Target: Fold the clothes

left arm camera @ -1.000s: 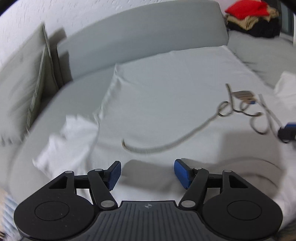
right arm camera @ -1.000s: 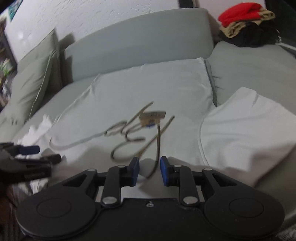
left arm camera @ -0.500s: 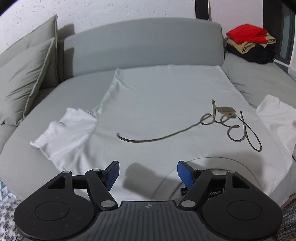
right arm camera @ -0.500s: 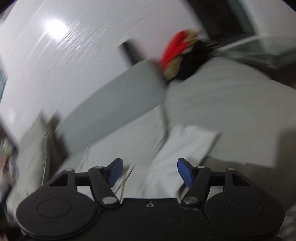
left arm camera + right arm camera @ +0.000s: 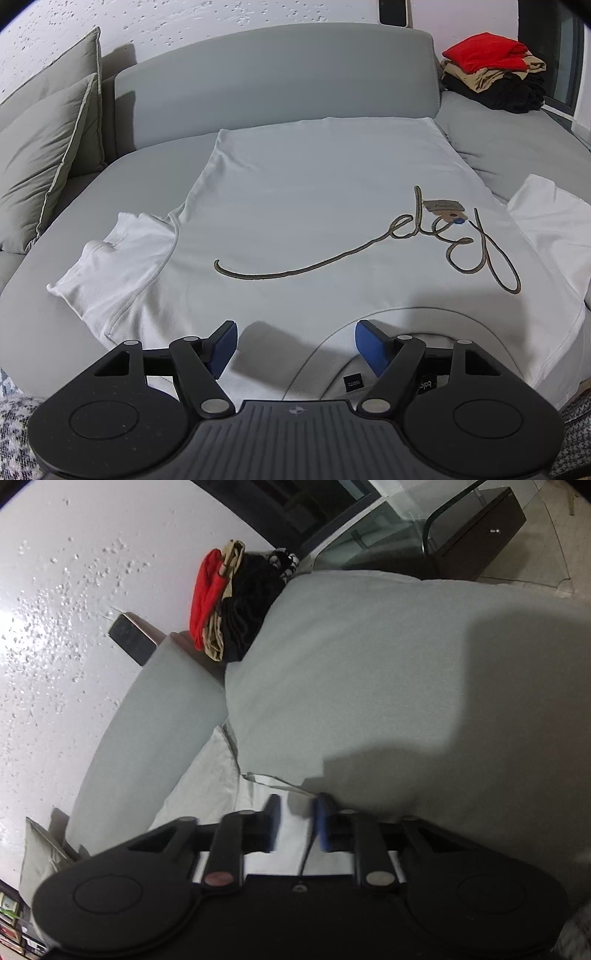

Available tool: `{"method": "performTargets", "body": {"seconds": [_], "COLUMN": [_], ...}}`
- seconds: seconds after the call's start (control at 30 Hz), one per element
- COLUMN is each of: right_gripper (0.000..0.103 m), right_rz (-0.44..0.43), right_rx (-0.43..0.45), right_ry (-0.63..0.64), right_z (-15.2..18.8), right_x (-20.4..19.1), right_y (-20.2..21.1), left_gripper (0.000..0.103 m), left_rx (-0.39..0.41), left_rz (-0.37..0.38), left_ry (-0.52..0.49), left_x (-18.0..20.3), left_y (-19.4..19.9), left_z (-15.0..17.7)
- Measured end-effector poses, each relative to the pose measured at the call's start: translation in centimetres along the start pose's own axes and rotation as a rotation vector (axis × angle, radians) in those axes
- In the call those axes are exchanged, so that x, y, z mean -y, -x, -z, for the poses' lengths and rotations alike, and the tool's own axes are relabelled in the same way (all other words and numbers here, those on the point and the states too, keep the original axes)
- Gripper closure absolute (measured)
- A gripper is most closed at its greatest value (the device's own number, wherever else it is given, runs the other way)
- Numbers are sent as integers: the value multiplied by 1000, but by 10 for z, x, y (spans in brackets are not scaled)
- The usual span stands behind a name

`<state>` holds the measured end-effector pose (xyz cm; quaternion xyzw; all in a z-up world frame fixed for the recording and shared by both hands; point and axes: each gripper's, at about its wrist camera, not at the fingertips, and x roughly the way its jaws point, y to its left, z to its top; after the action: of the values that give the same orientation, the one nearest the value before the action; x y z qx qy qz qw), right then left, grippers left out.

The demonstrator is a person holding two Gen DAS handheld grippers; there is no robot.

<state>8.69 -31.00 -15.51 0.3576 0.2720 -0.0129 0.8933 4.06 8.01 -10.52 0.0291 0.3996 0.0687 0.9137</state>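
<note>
1. Your left gripper [image 5: 293,345] hovers low at the bottom centre of the left view, jaws spread wide and empty, above the collar of the white T-shirt with brown script lettering [image 5: 325,206].
2. The shirt lies flat on the grey sofa [image 5: 280,85], a paper tag [image 5: 445,209] resting on the lettering.
3. Two grey cushions [image 5: 44,147] stand at the left; a folded red, tan and black clothes pile [image 5: 495,77] sits upper right.
4. Your right gripper [image 5: 296,821] is tilted, jaws narrowly parted over white cloth; whether they pinch it, you cannot tell.
</note>
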Motion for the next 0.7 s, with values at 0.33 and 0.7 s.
{"method": "performTargets", "body": {"seconds": [0.33, 0.7], "right_gripper": [101, 95], "right_rz": [6, -161], "right_rx": [37, -168], "right_ry": [242, 1121], "right_z": [7, 146], "right_x": [-50, -164], "right_y": [-8, -15], "left_gripper": [31, 31], "left_rx": [28, 22], "left_rz": [-1, 2], "left_ry": [20, 111], "left_x": [-7, -26], "left_y": [6, 6], "left_z": [0, -4]}}
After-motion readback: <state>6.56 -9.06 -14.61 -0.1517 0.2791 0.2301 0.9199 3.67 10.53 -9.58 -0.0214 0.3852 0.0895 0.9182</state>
